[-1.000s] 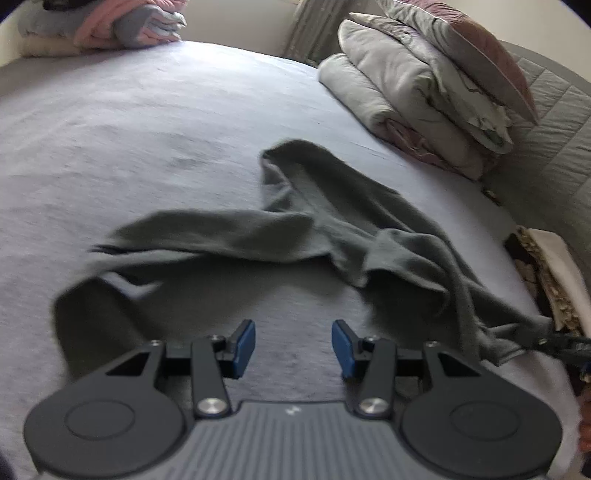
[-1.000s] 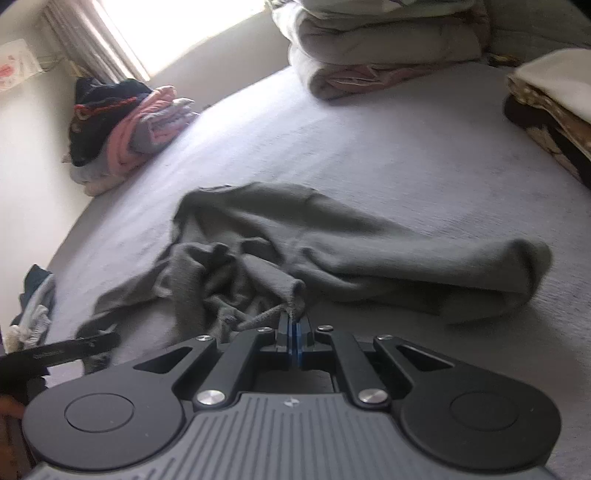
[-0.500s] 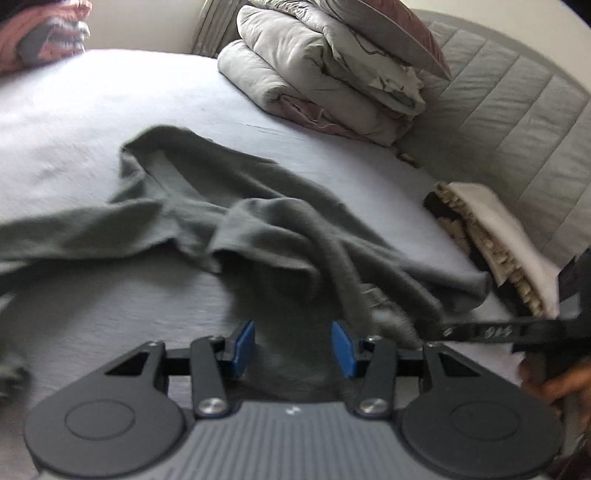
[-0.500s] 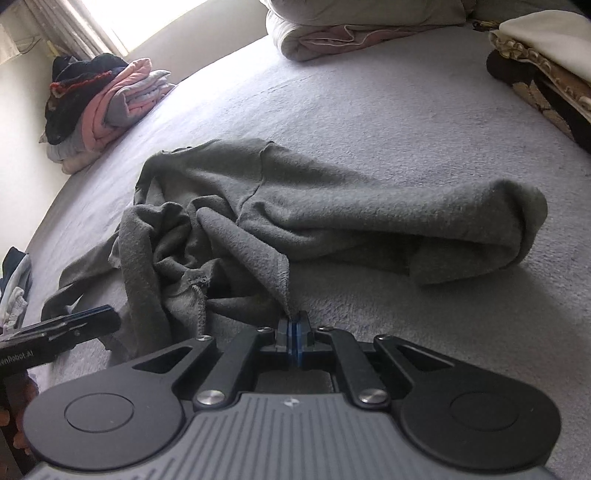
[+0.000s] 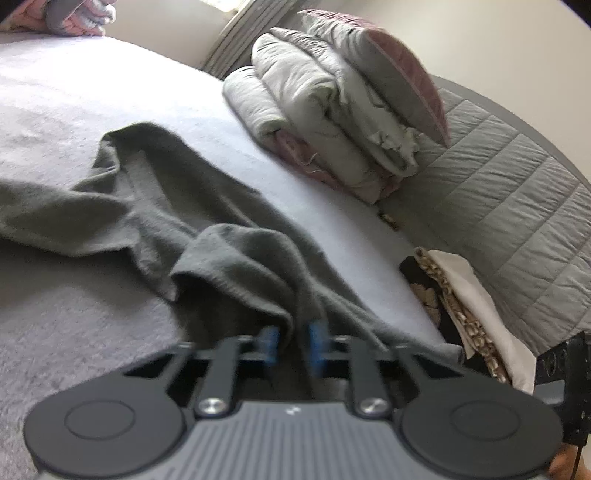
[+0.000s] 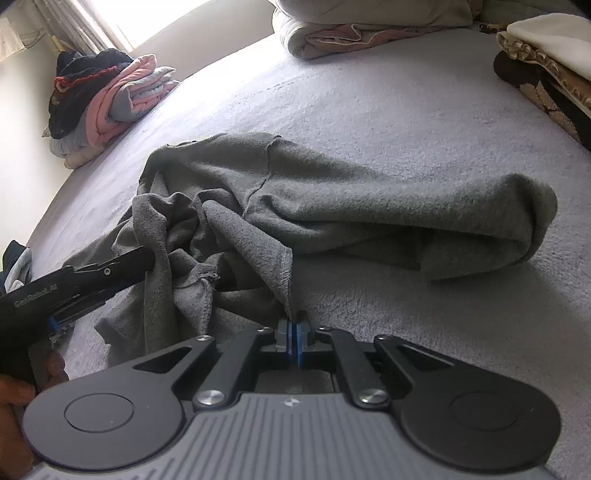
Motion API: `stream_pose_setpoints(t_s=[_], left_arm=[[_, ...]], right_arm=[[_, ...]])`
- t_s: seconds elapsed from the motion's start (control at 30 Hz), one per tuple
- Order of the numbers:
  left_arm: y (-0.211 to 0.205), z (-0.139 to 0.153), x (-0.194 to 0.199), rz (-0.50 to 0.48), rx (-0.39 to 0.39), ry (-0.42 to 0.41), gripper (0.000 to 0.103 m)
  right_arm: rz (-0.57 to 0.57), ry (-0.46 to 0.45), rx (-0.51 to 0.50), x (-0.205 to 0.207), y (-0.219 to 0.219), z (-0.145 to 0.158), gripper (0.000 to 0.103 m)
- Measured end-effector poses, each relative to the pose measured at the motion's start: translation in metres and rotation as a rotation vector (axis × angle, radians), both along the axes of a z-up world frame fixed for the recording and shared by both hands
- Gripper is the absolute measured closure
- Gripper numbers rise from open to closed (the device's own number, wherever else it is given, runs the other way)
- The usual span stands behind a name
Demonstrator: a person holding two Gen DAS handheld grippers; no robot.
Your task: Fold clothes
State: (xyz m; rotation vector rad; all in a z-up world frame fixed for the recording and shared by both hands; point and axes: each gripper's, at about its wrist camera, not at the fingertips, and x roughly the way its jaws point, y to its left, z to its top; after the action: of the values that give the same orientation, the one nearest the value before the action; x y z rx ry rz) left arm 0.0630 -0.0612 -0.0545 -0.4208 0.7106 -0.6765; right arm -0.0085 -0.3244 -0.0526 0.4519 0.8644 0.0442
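Showing only rightward: folded clothes (image 6: 107, 107) behind the sweater (image 6: 332, 206).

Big bed (image 6: 369, 110) with a fuzzy grey cover fills most of the room. Quilted grey headboard (image 5: 517, 206) sits at 3 o'clock, and bright daylight pours through the window (image 6: 122, 14) at 11.

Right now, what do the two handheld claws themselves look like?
Both match: the left claw and right claw each have a ribbed grey body, two round black discs, black linkage arms with silver screws, and blue pads. Seen side-on from the right wrist view, the left claw carries white lettering too blurred to read. No sleeve shows.
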Motion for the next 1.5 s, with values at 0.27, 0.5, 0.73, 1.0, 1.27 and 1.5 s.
stream_pose_setpoints(t_s=[0.27, 0.5, 0.73, 1.0, 1.27, 1.5], left_arm=[[0.018, 0.036, -0.025, 0.049, 0.014, -0.099, 0.099], [0.058, 0.069, -0.047, 0.116, -0.020, -0.121, 0.099], [0.096, 0.070, -0.055, 0.196, -0.030, -0.035, 0.099], [0.103, 0.049, -0.041, 0.227, 0.119, -0.003, 0.099], [0.088, 0.020, -0.004, 0.237, 0.200, -0.026, 0.098], [0.085, 0.002, 0.013, 0.222, 0.198, 0.041, 0.094]], right_arm=[[-0.023, -0.083, 0.015, -0.011, -0.013, 0.027, 0.100], [-0.063, -0.136, 0.022, -0.030, -0.032, 0.046, 0.100], [-0.137, -0.157, 0.055, -0.050, -0.063, 0.053, 0.100], [-0.154, -0.122, 0.044, -0.046, -0.070, 0.039, 0.100], [-0.112, -0.140, -0.147, -0.008, -0.052, 0.020, 0.100], [-0.101, -0.097, -0.157, 0.000, -0.052, 0.005, 0.097]])
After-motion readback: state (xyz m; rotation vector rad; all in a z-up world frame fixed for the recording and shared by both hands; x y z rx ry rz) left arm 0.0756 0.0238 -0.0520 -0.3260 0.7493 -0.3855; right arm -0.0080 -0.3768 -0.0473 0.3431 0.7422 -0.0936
